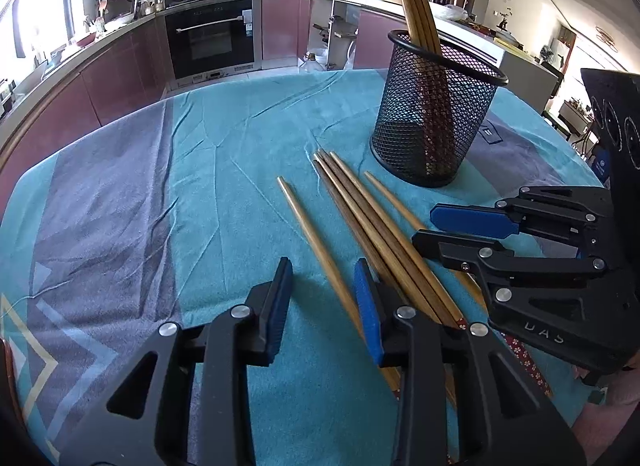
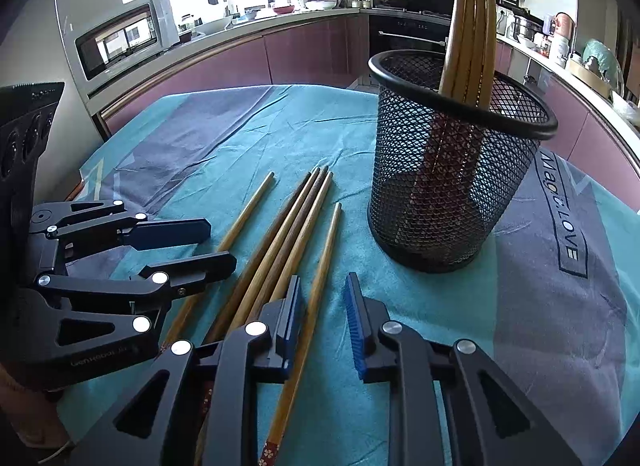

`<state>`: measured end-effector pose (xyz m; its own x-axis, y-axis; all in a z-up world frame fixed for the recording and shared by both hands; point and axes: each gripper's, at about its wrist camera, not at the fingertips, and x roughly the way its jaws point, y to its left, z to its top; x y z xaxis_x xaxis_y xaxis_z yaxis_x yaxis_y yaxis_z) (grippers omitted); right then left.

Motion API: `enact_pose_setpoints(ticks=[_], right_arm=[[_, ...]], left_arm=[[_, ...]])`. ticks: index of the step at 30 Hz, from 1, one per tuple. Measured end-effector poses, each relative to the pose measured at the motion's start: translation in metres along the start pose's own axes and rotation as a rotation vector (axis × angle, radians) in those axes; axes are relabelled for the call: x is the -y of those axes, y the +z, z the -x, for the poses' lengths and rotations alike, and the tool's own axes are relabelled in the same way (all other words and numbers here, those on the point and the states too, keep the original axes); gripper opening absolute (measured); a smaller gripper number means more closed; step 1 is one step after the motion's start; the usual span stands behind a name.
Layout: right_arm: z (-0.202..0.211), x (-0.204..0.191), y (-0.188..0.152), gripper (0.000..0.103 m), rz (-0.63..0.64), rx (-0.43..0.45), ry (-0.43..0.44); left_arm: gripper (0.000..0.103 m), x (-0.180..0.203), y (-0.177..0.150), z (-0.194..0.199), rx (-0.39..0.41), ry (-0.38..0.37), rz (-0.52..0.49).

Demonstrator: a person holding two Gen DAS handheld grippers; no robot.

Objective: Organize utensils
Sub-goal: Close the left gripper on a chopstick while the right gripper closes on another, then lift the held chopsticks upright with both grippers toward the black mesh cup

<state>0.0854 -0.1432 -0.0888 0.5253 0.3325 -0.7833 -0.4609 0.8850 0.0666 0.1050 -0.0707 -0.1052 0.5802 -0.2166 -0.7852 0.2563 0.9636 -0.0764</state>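
Note:
Several wooden chopsticks (image 1: 360,221) lie loose on the teal cloth, also in the right wrist view (image 2: 280,238). A black mesh holder (image 1: 436,113) stands behind them with several chopsticks upright in it; it also shows in the right wrist view (image 2: 452,169). My left gripper (image 1: 322,294) is open, low over the cloth, straddling the leftmost chopstick (image 1: 316,234). My right gripper (image 2: 322,306) is open around the rightmost chopstick (image 2: 320,274). Each gripper shows in the other's view: the right one (image 1: 448,229), the left one (image 2: 218,242).
The table is covered by a teal and grey cloth (image 1: 160,185). Kitchen counters, purple cabinets and a built-in oven (image 1: 212,37) lie beyond the table's far edge. A microwave (image 2: 120,37) stands on the counter.

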Motion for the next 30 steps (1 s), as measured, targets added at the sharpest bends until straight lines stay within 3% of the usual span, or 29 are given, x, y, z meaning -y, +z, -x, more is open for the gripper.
enact_pose_setpoints(ticks=[3, 11, 14, 30], right_arm=[[0.000, 0.002, 0.000, 0.010, -0.015, 0.001, 0.005], [0.002, 0.009, 0.000, 0.005, -0.044, -0.001, 0.034], [0.004, 0.015, -0.002, 0.005, -0.061, -0.001, 0.055], [0.031, 0.023, -0.004, 0.005, -0.078, 0.046, 0.127]], left_arm=[[0.029, -0.001, 0.001, -0.001, -0.001, -0.001, 0.010], [0.021, 0.000, 0.000, -0.001, 0.000, -0.005, 0.033], [0.014, -0.002, -0.001, -0.002, -0.002, -0.018, 0.050], [0.008, -0.007, -0.001, 0.002, 0.001, -0.041, 0.091]])
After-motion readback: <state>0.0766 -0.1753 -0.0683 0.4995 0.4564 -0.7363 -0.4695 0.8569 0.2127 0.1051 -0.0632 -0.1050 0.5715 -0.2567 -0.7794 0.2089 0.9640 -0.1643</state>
